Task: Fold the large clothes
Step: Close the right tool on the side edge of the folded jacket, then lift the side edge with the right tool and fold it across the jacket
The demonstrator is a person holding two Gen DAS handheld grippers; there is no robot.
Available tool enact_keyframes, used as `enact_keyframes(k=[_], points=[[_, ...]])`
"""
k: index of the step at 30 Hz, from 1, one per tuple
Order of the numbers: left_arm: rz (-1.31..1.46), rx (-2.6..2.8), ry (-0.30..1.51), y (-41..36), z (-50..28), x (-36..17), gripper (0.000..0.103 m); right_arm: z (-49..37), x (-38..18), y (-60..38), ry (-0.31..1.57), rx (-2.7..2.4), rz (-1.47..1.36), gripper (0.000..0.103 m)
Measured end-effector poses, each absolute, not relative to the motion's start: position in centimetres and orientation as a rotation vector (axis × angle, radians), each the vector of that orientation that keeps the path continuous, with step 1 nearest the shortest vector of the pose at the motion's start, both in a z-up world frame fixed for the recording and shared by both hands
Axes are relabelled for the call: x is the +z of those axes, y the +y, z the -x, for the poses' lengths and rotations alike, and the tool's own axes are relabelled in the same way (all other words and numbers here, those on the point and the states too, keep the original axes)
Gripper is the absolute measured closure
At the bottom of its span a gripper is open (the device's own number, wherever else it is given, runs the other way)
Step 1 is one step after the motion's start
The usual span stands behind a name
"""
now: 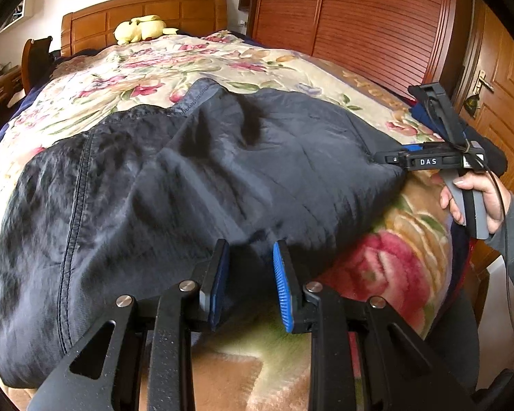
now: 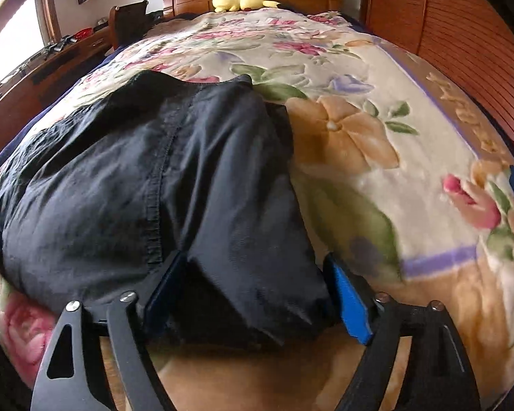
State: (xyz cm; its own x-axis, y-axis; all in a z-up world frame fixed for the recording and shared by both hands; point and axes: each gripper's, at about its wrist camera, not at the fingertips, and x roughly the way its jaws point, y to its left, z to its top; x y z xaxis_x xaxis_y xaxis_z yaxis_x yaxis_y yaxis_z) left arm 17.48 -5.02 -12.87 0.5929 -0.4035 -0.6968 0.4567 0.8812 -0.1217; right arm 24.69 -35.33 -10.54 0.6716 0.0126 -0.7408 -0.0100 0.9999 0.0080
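A large dark navy garment (image 1: 174, 185) lies crumpled across the floral bed cover; it also shows in the right wrist view (image 2: 161, 185). My left gripper (image 1: 252, 257) is open, its blue pads on either side of the garment's near hem. My right gripper (image 2: 257, 274) is open wide, with the garment's near right corner bulging between its pads. In the left wrist view the right gripper (image 1: 390, 160) reaches in from the right at the garment's right edge, held by a hand (image 1: 476, 198).
The floral blanket (image 2: 377, 144) covers the bed. A yellow plush toy (image 1: 140, 29) lies by the wooden headboard (image 1: 144, 12). A wooden wardrobe (image 1: 359, 17) and a door (image 1: 497, 96) stand on the right. A desk (image 2: 34, 78) stands at the left.
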Motion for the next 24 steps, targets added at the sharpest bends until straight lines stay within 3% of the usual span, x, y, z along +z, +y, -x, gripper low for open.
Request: enact_keyframes(k=[6, 24], points=[[-0.064, -0.494, 0.783, -5.0, -17.4, -13.1, 0.076, -25.5, -13.0, -37.5, 0.839, 0.077, -0.159, 0.010], [-0.073, -0.468, 0.779, -5.6, -17.4, -13.1, 0.076, -24.4, -13.3, -36.8, 0.795, 0.059, -0.119, 0.010]])
